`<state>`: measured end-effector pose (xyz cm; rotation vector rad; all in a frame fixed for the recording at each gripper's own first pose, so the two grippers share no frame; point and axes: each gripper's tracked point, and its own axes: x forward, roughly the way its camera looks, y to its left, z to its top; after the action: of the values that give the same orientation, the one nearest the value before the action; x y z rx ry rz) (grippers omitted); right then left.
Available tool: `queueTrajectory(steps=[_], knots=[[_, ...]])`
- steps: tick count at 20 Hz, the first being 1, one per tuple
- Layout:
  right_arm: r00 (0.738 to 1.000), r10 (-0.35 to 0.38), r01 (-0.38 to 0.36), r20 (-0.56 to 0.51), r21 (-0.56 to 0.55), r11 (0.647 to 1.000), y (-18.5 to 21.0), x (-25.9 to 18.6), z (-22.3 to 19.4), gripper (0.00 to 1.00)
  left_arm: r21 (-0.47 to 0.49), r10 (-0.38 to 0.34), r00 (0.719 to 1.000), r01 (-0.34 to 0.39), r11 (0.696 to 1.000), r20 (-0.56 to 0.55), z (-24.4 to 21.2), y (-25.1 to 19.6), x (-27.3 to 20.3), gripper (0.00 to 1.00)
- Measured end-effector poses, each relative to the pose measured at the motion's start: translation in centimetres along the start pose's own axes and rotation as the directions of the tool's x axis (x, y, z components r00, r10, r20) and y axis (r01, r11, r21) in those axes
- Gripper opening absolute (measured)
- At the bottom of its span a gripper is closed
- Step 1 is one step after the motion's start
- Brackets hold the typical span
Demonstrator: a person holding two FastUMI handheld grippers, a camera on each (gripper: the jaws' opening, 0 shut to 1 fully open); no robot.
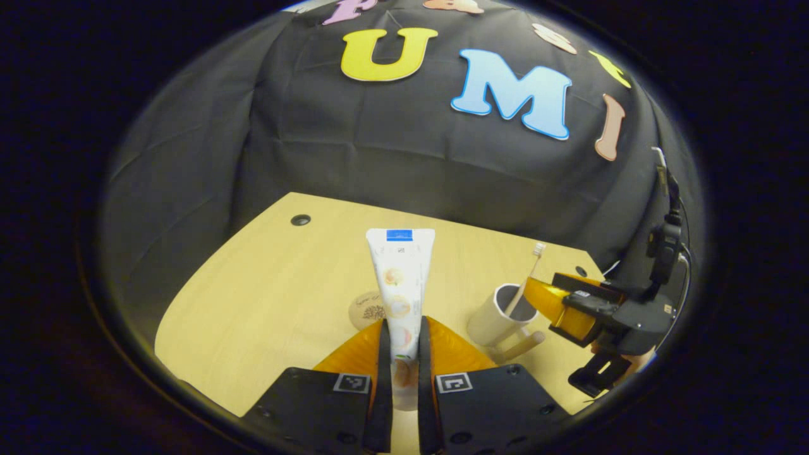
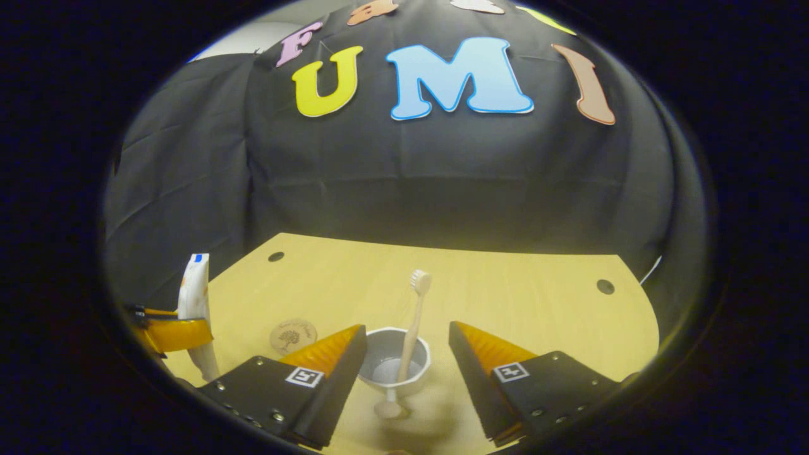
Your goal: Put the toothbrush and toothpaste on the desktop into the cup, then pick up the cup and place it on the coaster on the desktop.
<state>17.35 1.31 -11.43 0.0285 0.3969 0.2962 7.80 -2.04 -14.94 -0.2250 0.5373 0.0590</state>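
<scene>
My left gripper (image 1: 402, 344) is shut on a white toothpaste tube (image 1: 401, 278), held upright above the desk. The same tube (image 2: 194, 291) stands up at the far left of the right gripper view, in the left gripper (image 2: 169, 333). A white cup (image 2: 393, 365) stands on the desk between the open fingers of my right gripper (image 2: 406, 344), which touch nothing. A wooden toothbrush (image 2: 412, 328) leans in the cup, bristles up. In the left gripper view the cup (image 1: 499, 316) with its toothbrush (image 1: 528, 275) is to the right, beside the right gripper (image 1: 569, 303). A round coaster (image 1: 366, 309) lies behind the tube.
The pale wooden desk (image 2: 524, 297) has small cable holes near its back corners (image 2: 605, 286). The coaster (image 2: 292, 335) lies left of the cup. A cable (image 1: 663, 183) runs up from the right gripper. Black cloth walls close the desk at the back.
</scene>
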Motion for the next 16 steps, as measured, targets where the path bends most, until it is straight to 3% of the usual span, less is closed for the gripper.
queueTrajectory(steps=[10, 16], knots=[[0.991, -0.128, 0.131, -0.032, 0.118, 0.984, -6.5, -6.0, -1.6, 0.85, -0.018, -0.152, 0.977, 0.156, 0.988, 0.153, 5.3, -5.0, 2.3, 0.23], [0.979, -0.181, 0.193, -0.088, 0.145, 0.970, -9.2, -8.6, -4.4, 0.86, -0.003, -0.272, 0.926, 0.283, 0.959, 0.262, 9.2, -10.2, 4.6, 0.23]])
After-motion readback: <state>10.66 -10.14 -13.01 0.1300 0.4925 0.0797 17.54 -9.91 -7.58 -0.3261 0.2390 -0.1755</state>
